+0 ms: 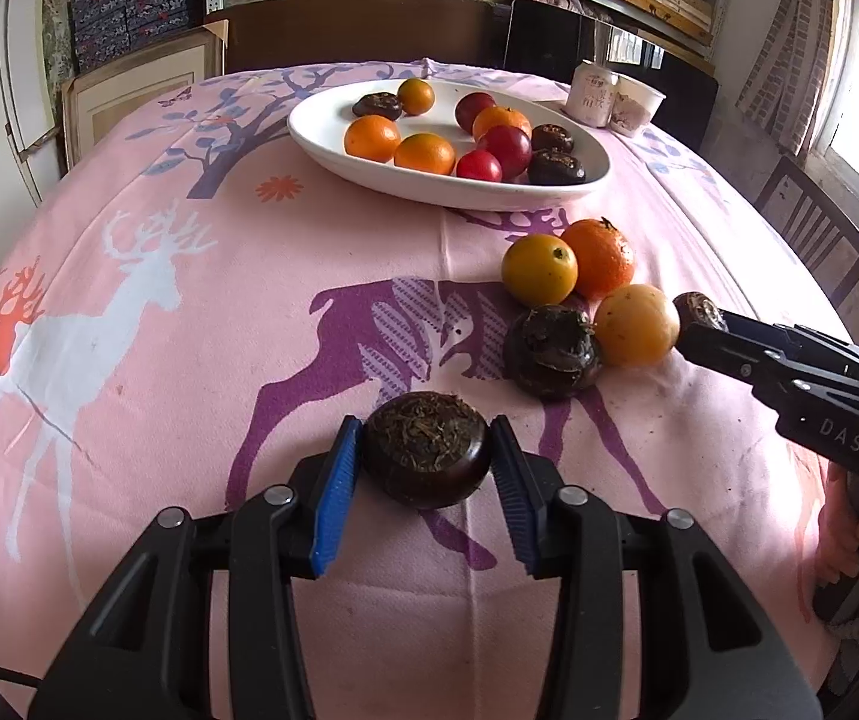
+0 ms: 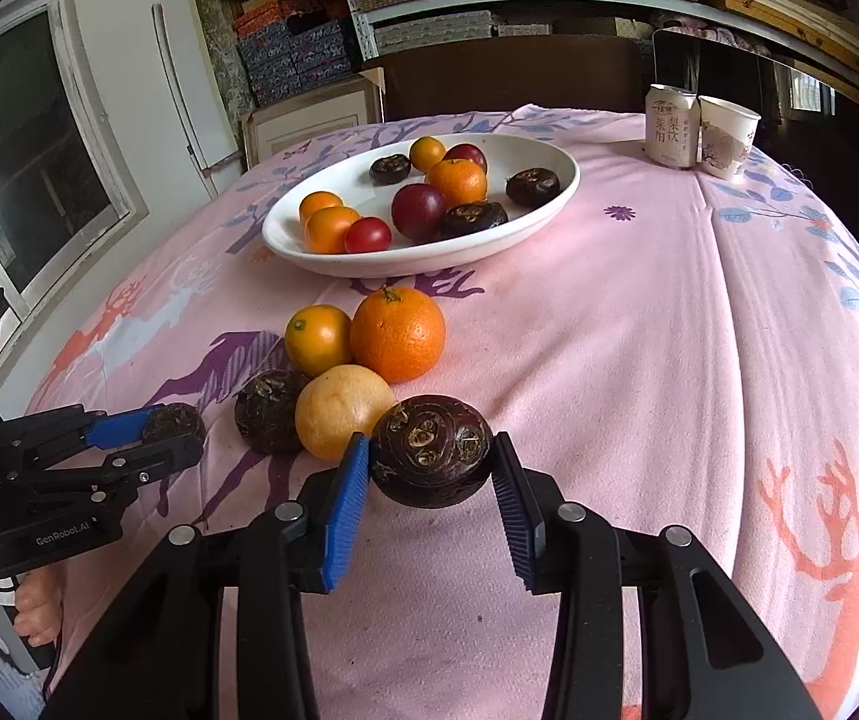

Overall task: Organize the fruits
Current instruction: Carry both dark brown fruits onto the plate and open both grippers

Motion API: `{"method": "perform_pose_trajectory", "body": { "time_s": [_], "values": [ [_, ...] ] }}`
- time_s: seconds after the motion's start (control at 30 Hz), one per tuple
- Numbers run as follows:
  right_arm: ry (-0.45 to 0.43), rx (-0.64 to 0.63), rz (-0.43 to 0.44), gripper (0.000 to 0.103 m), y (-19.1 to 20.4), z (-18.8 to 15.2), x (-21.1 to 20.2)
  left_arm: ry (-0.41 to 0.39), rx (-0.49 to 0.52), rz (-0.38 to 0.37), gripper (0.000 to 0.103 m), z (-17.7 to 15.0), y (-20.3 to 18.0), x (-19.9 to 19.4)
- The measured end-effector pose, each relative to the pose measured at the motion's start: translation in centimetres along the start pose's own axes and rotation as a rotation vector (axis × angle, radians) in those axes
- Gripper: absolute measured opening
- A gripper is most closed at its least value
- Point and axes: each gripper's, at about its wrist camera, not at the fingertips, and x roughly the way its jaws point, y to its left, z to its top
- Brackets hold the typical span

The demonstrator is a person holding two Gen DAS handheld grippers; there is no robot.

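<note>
My left gripper [image 1: 426,459] is shut on a dark water chestnut [image 1: 426,456] just above the cloth; it also shows in the right wrist view [image 2: 174,423]. My right gripper [image 2: 429,459] is shut on another dark water chestnut [image 2: 432,450], seen in the left wrist view [image 1: 696,312] at the right. Between them on the cloth lie a third chestnut [image 1: 552,351], a pale orange fruit [image 1: 636,324], a small yellow-orange fruit [image 1: 539,269] and a tangerine [image 1: 600,258]. A white oval plate [image 1: 333,147] further back holds several oranges, red plums and chestnuts.
A pink deer-print cloth [image 1: 189,360] covers the table. A drink can [image 2: 671,126] and a paper cup [image 2: 726,135] stand at the far right corner. Chairs and shelves stand beyond the table's far edge.
</note>
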Motion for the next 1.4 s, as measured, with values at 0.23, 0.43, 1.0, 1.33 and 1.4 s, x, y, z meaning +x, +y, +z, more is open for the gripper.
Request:
{"method": "perform_pose_trajectory", "body": {
  "time_s": [0.23,0.43,1.0,1.33,1.4],
  "values": [
    [-0.107,0.058,0.001,0.042,-1.2,1.6,-2.1,-0.134,0.01,0.091,0.043,3.8,0.0,-2.3],
    [-0.189,0.121,0.0,0.042,-2.7,7.8,-3.7,-0.225,-0.018,0.094,0.043,11.1,-0.1,-2.9],
    [-0.103,0.087,-0.05,0.042,-2.3,13.5,6.7,-0.124,-0.056,0.059,0.043,18.7,0.4,8.4],
    [-0.185,0.107,-0.101,0.072,-4.0,13.2,6.5,-0.128,-0.054,0.055,0.053,18.3,0.6,8.5],
    [-0.201,0.116,-0.097,0.072,-4.0,13.1,5.8,-0.144,-0.061,0.057,0.057,18.1,0.8,7.6]
  ]
}}
